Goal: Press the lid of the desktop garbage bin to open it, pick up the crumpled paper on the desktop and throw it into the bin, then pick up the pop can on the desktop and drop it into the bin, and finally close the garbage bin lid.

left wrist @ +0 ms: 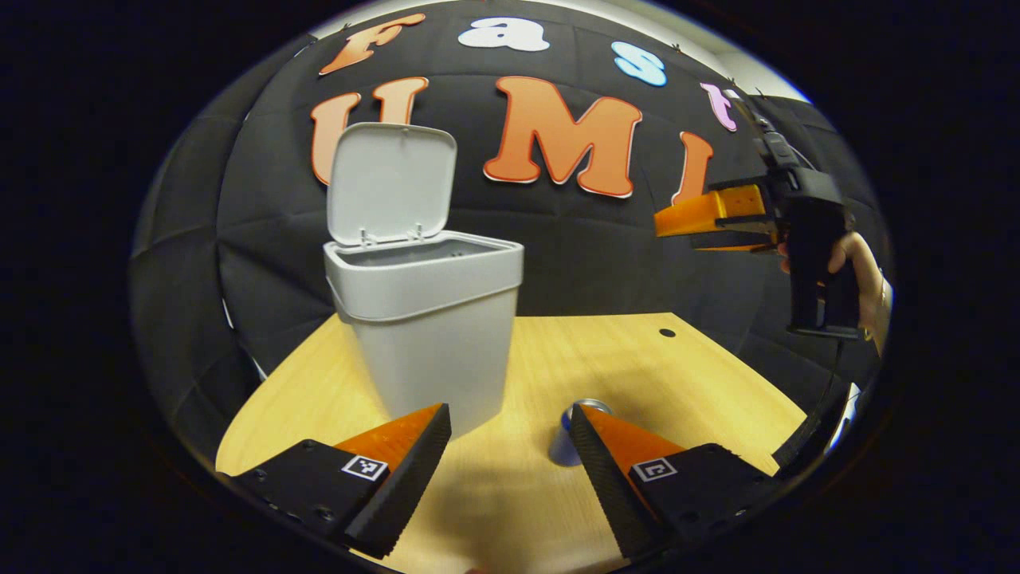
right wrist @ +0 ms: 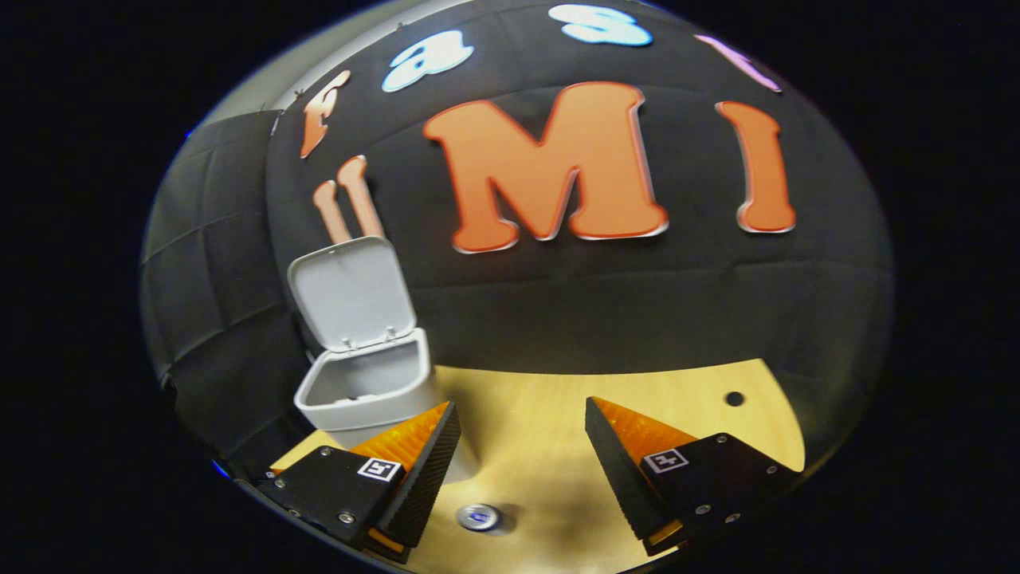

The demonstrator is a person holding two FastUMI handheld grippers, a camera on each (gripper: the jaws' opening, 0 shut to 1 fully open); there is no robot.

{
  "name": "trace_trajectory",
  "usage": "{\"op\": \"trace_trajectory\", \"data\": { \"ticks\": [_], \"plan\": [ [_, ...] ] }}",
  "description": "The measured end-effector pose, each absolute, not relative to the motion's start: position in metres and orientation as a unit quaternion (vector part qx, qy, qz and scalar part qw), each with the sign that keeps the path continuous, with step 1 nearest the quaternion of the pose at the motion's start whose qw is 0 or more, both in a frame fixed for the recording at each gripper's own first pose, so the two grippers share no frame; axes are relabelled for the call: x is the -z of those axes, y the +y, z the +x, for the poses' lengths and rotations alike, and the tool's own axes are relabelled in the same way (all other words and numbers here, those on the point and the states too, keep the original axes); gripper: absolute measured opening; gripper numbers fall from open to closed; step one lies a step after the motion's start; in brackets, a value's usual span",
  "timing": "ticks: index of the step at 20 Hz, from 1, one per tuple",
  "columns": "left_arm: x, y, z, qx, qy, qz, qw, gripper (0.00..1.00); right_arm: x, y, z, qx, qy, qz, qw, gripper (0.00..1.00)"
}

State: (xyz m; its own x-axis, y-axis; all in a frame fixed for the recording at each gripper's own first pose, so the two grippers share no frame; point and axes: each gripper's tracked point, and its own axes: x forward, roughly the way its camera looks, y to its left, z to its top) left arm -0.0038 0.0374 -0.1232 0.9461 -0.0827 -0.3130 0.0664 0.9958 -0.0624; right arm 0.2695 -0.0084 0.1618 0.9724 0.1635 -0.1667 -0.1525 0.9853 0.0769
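While the bin (left wrist: 430,319) stands w/ lid (left wrist: 390,183) up at 11 o'clock in the left gripper view, the pop can (left wrist: 575,434) sits upright on the desktop (left wrist: 717,375), at 1 o'clock just ahead of the left gripper (left wrist: 510,454), half hidden by one finger. Its fingers are wide, holding nothing. Right gripper (right wrist: 522,446) also spread wide, empty, w/ can top (right wrist: 478,516) low at 7 o'clock, under it. Left looks nearer; can's long axis vertical, so a side-on grab suits.

A wooden table (left wrist: 701,375) is carrying two things. The bin (left wrist: 430,335), lid up, is standing at its left. The can (left wrist: 567,437) is standing upright near it.
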Motion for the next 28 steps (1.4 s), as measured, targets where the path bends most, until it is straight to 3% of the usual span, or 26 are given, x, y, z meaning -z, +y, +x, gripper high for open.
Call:
{"op": "trace_trajectory", "data": {
  "ticks": [7, 10, 18, 21, 22, 28],
  "plan": [
    [0.178, -0.039, 0.015, 0.087, 0.174, -0.006, 0.981, 0.95, -0.129, -0.105, 0.222, -0.003, 0.092, 0.038, 0.995, 0.94],
    [0.231, -0.055, 0.034, 0.095, 0.232, 0.016, 0.968, 0.95, -0.135, -0.132, 0.213, 0.013, 0.088, 0.045, 0.995, 0.94],
    [0.298, -0.052, 0.074, 0.064, 0.292, 0.008, 0.954, 0.98, -0.123, -0.177, 0.202, 0.036, 0.104, 0.032, 0.993, 0.94],
    [0.291, -0.050, 0.070, 0.048, 0.295, -0.003, 0.954, 0.96, -0.121, -0.176, 0.205, 0.041, 0.109, 0.034, 0.993, 0.94],
    [0.283, -0.050, 0.071, 0.049, 0.291, -0.004, 0.955, 0.80, -0.121, -0.178, 0.204, 0.043, 0.110, 0.034, 0.992, 0.94],
    [0.157, -0.032, 0.057, 0.038, 0.217, 0.007, 0.975, 0.80, -0.125, -0.177, 0.202, 0.022, 0.102, 0.038, 0.994, 0.94]
  ]
}}
